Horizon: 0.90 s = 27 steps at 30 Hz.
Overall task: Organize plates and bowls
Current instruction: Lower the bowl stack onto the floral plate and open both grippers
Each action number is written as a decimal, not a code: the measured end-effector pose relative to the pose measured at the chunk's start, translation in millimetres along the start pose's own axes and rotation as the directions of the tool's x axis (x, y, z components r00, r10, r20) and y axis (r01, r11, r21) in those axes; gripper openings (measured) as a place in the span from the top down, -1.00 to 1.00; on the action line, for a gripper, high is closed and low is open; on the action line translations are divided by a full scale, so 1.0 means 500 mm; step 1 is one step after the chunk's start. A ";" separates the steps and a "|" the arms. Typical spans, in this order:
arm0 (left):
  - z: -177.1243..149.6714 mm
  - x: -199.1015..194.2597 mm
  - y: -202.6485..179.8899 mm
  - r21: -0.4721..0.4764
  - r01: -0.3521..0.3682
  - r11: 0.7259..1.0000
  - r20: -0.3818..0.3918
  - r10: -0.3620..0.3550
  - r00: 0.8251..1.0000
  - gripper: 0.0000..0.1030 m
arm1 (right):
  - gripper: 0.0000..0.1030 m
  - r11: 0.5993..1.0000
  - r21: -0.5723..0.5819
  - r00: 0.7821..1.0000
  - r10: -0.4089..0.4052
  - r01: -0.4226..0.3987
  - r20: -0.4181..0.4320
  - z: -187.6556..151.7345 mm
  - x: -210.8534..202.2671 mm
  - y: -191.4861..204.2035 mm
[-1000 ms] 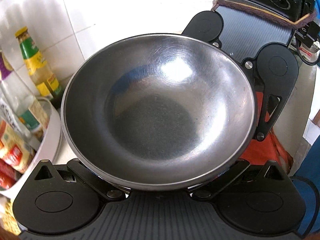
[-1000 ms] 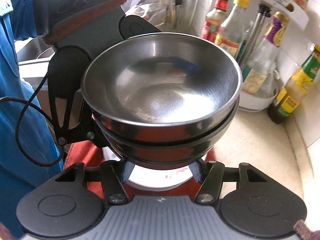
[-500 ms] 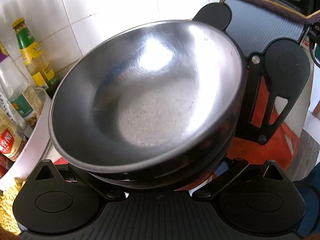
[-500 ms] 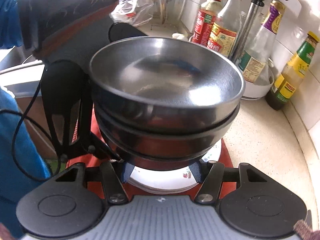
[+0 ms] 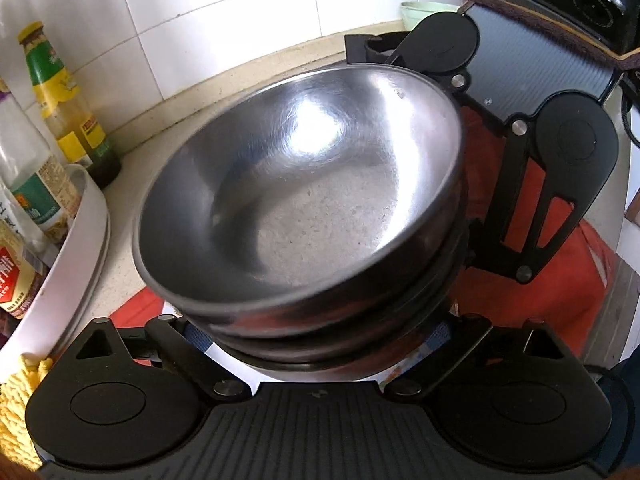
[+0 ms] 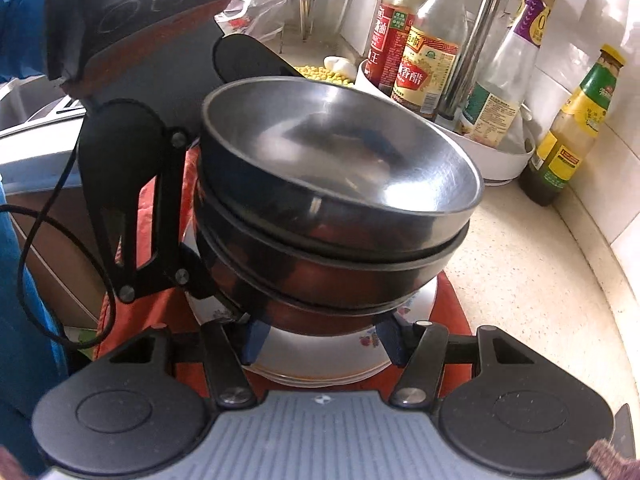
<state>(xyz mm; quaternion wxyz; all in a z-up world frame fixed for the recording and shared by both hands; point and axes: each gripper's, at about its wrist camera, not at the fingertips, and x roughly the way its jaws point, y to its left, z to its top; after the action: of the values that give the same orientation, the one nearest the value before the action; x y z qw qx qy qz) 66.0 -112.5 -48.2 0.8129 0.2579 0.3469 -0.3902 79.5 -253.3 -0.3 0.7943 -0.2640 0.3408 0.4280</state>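
A stack of steel bowls (image 6: 336, 208) hangs tilted above a pile of flowered white plates (image 6: 320, 360), which lies on a red cloth (image 5: 532, 292) spread over the speckled countertop (image 6: 532, 280). The right gripper (image 6: 320, 340) clamps the foot of the lowest bowl between its blue pads (image 6: 252, 340), its jaws about half open around it. The left gripper (image 5: 320, 340) reaches in from the opposite side with its jaws spread wide at the base of the stack and a blue pad (image 5: 196, 336) showing beside the bowls; they have just been narrowing slightly, and I cannot tell whether the pads press on the steel. Toward the countertop's back edge, against the tiled wall, a white tray (image 6: 500, 156) holds sauce bottles (image 6: 428, 52), and one green-labelled oil bottle (image 6: 572, 132) stands just beside it.
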 end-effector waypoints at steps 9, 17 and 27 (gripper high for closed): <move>-0.002 0.010 0.015 0.013 -0.002 1.000 -0.027 0.002 1.000 -0.93 | -0.04 1.000 0.019 1.000 0.015 -0.015 -0.023 -0.002 -0.007 -0.001; -0.010 -0.016 0.008 0.050 0.013 0.999 -0.058 -0.010 0.998 -0.94 | -0.06 1.000 0.002 0.999 0.001 -0.001 -0.048 -0.004 -0.056 0.014; -0.080 -0.081 -0.029 -0.104 -0.040 0.994 -0.040 0.036 0.999 -0.99 | -0.16 0.963 0.241 0.993 -0.117 0.118 -0.018 -0.049 -0.131 0.094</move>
<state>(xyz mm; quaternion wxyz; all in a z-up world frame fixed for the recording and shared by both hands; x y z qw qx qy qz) 21.3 -74.6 -44.3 0.8258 0.2289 0.3775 -0.3510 4.7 -280.4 28.5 0.8439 -0.1857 0.3754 0.3352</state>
